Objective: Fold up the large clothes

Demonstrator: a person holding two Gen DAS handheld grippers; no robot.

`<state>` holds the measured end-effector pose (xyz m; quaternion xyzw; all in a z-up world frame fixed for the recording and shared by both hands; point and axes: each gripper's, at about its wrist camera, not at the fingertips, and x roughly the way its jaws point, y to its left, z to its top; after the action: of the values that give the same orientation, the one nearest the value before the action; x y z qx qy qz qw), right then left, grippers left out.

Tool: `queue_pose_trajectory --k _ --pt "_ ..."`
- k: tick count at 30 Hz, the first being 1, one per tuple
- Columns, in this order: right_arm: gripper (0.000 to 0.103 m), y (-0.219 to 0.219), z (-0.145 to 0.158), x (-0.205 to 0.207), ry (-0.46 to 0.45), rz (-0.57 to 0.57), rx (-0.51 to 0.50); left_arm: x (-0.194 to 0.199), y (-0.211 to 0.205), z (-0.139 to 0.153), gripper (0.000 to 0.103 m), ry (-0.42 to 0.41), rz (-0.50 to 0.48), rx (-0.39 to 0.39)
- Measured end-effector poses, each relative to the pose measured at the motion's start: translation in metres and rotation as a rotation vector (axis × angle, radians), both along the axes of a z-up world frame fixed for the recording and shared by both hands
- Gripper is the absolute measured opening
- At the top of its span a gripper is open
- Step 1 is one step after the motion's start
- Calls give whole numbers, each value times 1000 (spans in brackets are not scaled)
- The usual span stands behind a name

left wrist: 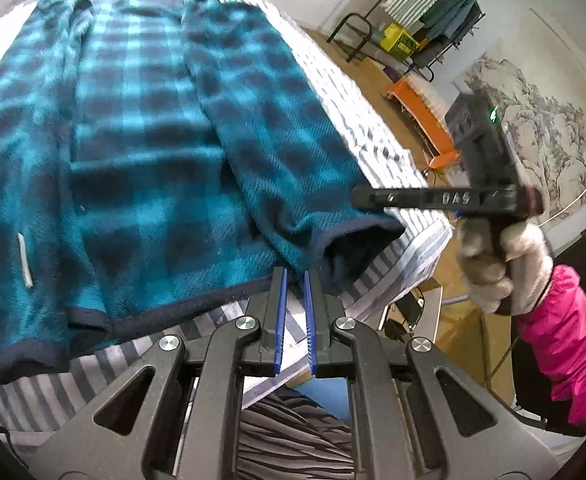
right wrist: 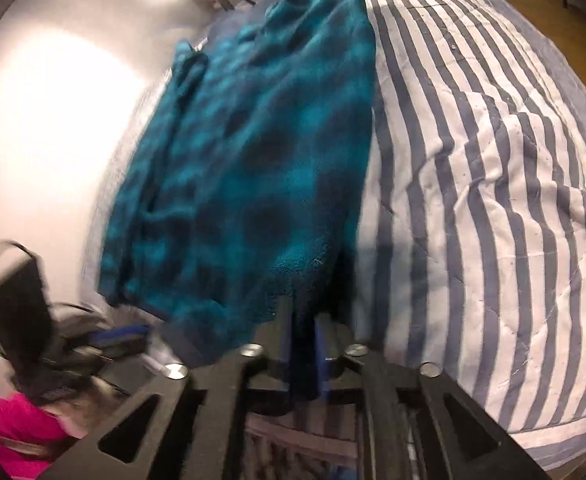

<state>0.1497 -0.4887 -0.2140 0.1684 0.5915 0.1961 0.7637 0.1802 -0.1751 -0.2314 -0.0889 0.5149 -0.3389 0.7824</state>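
On the bed (left wrist: pixel 393 168), with its striped cover, the teal checked fleece jacket (left wrist: pixel 133 140) lies flat and reaches to the near edge. I go from left to right. Its left side seems already turned in over the middle, with a small white tab (left wrist: pixel 25 260) showing there. The right sleeve (left wrist: pixel 277 152) is laid along the body, and its dark cuff (left wrist: pixel 357 240) ends close to the near right corner of the bed.

My left gripper (left wrist: pixel 294 280) is at the navy hem (left wrist: pixel 173 312), and its blue fingers (left wrist: pixel 280 316) are almost together. Only a thin edge of cloth could be between them; I cannot tell if they really hold it.

My right gripper (right wrist: pixel 305 320) is at the jacket's right side. In the right wrist view its fingers (right wrist: pixel 322 344) stand narrow with a dark fold of fleece between them, so I judge they hold the fabric. The person's gloved hand (left wrist: pixel 501 268) carries this tool.

I judge the sides are folded in, and the fold from hem up to collar is still left.
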Motion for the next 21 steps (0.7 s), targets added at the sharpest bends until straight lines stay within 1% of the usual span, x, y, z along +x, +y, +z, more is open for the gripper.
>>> queue_pose_trajectory --k 2,4,8,10,11,13,14,15,16,17,19,21 --pt "48 -7 3 -4 -38 -13 18 1 2 6 6 -21 10 -4" --pt "55 -17 2 -6 -53 -49 50 7 -3 10 6 -27 14 -14" --pt "53 -22 -14 1 -26 -96 94 24 -28 4 7 -29 5 -41" --pt "53 -22 -23 2 -16 -116 123 30 -41 -5 6 -16 -11 -52" --pt "53 -22 -26 3 -22 -133 146 31 -50 -12 6 -2 -35 -53" --pt "52 -22 -27 3 -27 -153 181 31 -64 -32 6 36 -91 -8" --pt "35 -20 -28 4 -28 -152 184 31 -68 -41 6 48 -108 17" --pt "24 -16 -29 5 -25 -143 183 29 -69 -48 6 53 -121 39" --pt "10 -12 -31 6 -4 -126 179 27 -67 -49 6 54 -122 40" --pt "8 -8 -32 6 6 -118 164 27 -62 -46 6 58 -113 28" --pt "7 -2 -27 5 -10 -115 127 26 -49 -34 6 58 -73 -3" --pt "6 3 -15 4 -32 -122 110 26 -31 -17 6 41 -40 -38"
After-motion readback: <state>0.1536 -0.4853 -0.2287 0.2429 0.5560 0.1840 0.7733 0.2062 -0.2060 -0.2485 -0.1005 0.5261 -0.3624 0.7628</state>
